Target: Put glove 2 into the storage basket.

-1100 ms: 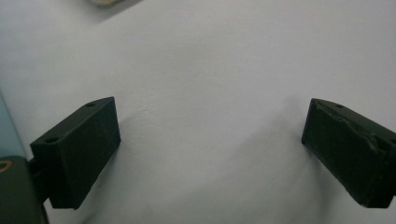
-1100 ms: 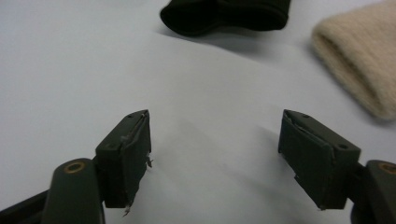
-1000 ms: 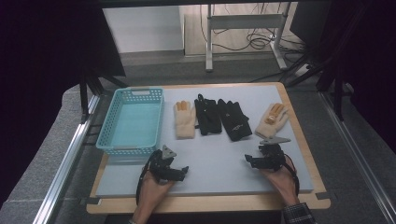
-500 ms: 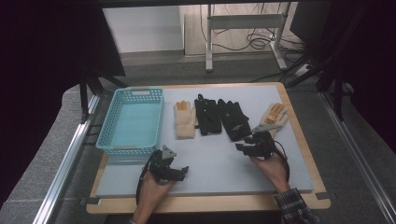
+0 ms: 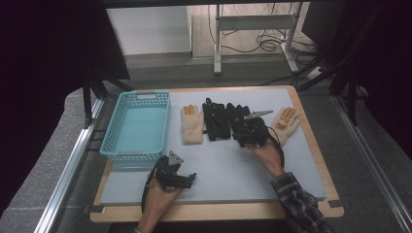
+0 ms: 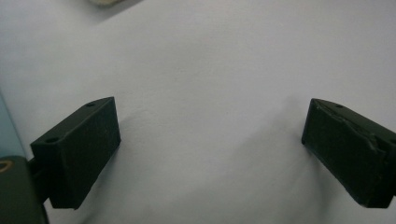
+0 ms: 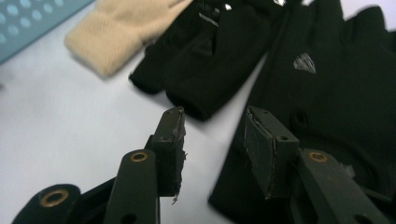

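Four gloves lie in a row at the back of the white mat (image 5: 228, 170): a beige glove (image 5: 192, 125), a black glove (image 5: 215, 121), a second black glove (image 5: 237, 119) and another beige glove (image 5: 286, 124). My right gripper (image 5: 243, 135) hovers over the second black glove's cuff. In the right gripper view its jaws (image 7: 215, 126) stand partly apart and have just been closing; the cuff edge (image 7: 336, 93) lies below them, not pinched. My left gripper (image 5: 190, 178) rests near the front left, wide open (image 6: 210, 135) over bare mat.
A light blue basket (image 5: 138, 126) stands at the mat's left side, next to the first beige glove. The wooden board's edge (image 5: 214, 211) runs along the front. Metal rails border the table on both sides.
My right gripper has travelled from the front right of the mat back and left onto the second black glove, and its jaws have narrowed. The left gripper has stayed put.
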The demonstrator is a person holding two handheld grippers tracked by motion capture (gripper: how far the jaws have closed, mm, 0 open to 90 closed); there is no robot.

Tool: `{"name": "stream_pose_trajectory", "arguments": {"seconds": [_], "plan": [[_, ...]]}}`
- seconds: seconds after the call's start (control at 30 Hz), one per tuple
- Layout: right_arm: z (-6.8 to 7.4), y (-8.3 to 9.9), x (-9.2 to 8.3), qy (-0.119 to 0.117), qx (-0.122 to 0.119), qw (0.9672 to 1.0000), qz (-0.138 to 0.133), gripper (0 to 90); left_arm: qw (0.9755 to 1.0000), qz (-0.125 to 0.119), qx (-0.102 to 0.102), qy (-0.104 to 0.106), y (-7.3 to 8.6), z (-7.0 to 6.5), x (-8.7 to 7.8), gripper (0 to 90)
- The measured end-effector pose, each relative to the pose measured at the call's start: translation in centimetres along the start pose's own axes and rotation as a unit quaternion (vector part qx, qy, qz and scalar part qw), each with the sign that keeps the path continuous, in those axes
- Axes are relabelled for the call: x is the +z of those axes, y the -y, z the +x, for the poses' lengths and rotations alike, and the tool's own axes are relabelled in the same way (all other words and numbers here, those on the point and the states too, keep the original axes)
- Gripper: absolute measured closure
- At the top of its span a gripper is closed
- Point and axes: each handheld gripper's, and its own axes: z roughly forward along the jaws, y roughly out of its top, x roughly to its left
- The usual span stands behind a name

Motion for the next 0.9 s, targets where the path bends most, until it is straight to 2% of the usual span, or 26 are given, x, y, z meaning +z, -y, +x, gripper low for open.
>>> {"name": "stream_pose_trajectory", "arguments": {"seconds": [0.23, 0.37, 0.47, 0.5, 0.57, 0.6, 0.63, 0.83, 0.9], "plan": [[-0.2, -2.3, 2.5, 0.001, 0.001, 1.0000, 0.003, 56.2, 1.0000, 0.000, 0.001, 0.000, 0.0, 0.0, 0.0, 4.7], [-0.2, -3.4, 4.0, 0.004, -0.002, 1.0000, 0.008, 49.8, 1.0000, 0.000, 0.001, 0.000, 0.0, 0.0, 0.0, 4.7], [0.0, -4.4, 5.6, 0.017, -0.010, 0.9997, 0.017, 43.8, 1.0000, 0.000, 0.000, 0.000, 0.0, 0.0, 0.0, 4.8], [0.0, -4.4, 5.6, 0.017, -0.010, 0.9997, 0.017, 43.8, 1.0000, -0.001, -0.001, 0.000, 0.0, 0.0, 0.0, 4.8], [0.2, -4.9, 6.8, 0.021, -0.009, 0.9996, 0.020, 36.5, 1.0000, -0.001, -0.001, 0.001, 0.0, 0.0, 0.0, 4.7], [0.2, -4.9, 6.8, 0.021, -0.009, 0.9996, 0.020, 36.5, 1.0000, -0.001, -0.001, 0.001, 0.0, 0.0, 0.0, 4.7], [0.3, -5.2, 7.6, 0.026, -0.011, 0.9994, 0.020, 33.8, 1.0000, -0.001, -0.001, 0.000, 0.0, 0.0, 0.0, 4.7], [0.4, -5.7, 9.4, 0.055, -0.025, 0.9977, 0.030, 30.3, 1.0000, -0.001, -0.002, 0.001, 0.0, 0.0, 0.0, 4.7], [0.4, -5.6, 10.2, 0.061, -0.038, 0.9966, 0.041, 29.6, 1.0000, -0.001, -0.001, 0.000, 0.0, 0.0, 0.0, 4.7]]}}
